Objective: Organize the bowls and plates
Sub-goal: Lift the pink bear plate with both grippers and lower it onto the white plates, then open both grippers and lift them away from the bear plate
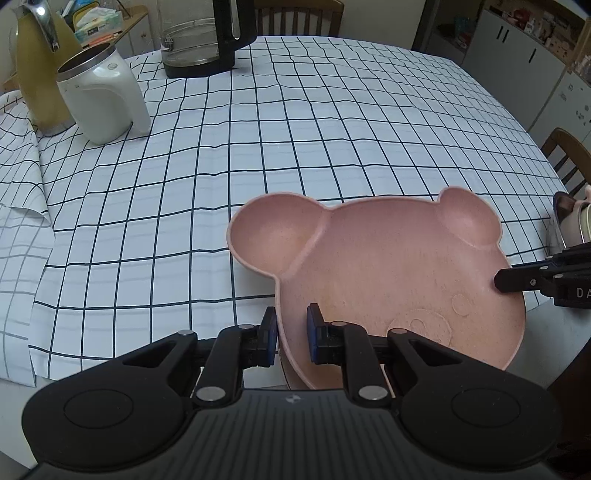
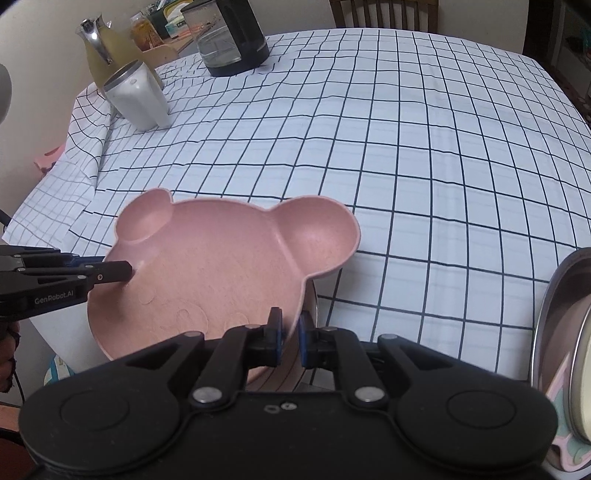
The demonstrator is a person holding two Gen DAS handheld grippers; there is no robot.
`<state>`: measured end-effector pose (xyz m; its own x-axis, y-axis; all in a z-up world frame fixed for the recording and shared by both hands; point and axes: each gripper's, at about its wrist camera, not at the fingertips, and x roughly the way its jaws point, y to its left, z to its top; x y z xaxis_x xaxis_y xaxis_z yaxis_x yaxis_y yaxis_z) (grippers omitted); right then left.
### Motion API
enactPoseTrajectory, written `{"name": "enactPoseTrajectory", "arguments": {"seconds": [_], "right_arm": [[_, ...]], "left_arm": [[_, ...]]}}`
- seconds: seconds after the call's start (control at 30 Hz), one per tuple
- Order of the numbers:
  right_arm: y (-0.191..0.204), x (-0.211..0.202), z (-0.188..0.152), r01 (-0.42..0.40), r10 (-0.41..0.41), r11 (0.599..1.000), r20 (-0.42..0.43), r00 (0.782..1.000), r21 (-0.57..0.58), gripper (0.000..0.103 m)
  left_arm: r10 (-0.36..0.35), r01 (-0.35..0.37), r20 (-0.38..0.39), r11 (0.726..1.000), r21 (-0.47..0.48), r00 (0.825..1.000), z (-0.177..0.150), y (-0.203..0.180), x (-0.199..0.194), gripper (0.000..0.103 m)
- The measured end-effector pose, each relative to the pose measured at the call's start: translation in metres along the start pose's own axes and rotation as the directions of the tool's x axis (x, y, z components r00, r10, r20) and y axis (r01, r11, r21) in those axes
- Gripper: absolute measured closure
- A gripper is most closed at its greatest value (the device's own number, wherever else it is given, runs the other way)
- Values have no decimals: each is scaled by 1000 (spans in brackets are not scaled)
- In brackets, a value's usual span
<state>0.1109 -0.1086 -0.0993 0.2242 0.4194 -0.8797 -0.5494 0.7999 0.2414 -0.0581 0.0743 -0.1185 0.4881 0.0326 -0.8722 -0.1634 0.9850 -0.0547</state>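
A pink bear-shaped divided plate (image 1: 388, 258) is held over the near edge of the checked table; it also shows in the right wrist view (image 2: 214, 258). My left gripper (image 1: 292, 334) is shut on the plate's rim below its large ear. My right gripper (image 2: 290, 338) is shut on the rim of the opposite side, and it shows in the left wrist view (image 1: 517, 278) at the right. The left gripper shows in the right wrist view (image 2: 110, 275) at the left. More dishes (image 2: 561, 350) stand upright at the right.
A white kettle (image 1: 99, 99), a yellow thermos jug (image 1: 40, 70) and a black glass kettle (image 1: 207, 33) stand at the table's far left. The checked tablecloth (image 1: 258, 155) covers the table. Chairs (image 1: 569, 158) stand around it.
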Motion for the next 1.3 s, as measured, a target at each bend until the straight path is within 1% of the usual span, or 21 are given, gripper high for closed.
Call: {"name": "enactPoseTrajectory", "arguments": {"seconds": [0.2,0.33,0.4,0.47,0.73,0.8,0.87,1.03,1.23,1.3], "right_arm": [[-2,4,-8,6,-6,1000,-16,1000,1,93],[-2,5,-12,14,-14,1000,-20,1000,-5,93],[-1,5,-13,17,-17,1000,-19,1000,-8,91],[0,6,-14,22,-22,1000,-20,1000,-8,87],[3,3,-16,41,-41,999,1,999,-2,79],[3,1,-16,43,-43,999,9,999,8,74],[2,-2,-18,42,-42,999,18,999,16,70],[8,-11,-22,38,-39,999,43,998,20,67],[13,-27,-26,27,-29,999,85,996,32,59],[13,-32,-27,24,-27,999,97,995,32,57]], "left_arm": [[-2,2,-22,1000,-8,1000,-4,-1,3,88],[4,-4,-21,1000,4,1000,-6,-2,1,88],[10,-10,-20,1000,12,1000,-7,-3,1,88],[16,-16,-20,1000,23,1000,-8,-5,0,88],[14,-13,-23,1000,26,1000,-12,-2,-5,88],[13,-13,-18,1000,27,1000,-13,-1,-8,88],[6,-6,-16,1000,27,1000,-14,-1,-10,88],[-5,5,-3,1000,22,1000,-16,-1,-17,87],[-30,29,35,999,37,999,-15,-5,-32,86],[-41,39,46,998,40,998,-13,-8,-36,83]]}}
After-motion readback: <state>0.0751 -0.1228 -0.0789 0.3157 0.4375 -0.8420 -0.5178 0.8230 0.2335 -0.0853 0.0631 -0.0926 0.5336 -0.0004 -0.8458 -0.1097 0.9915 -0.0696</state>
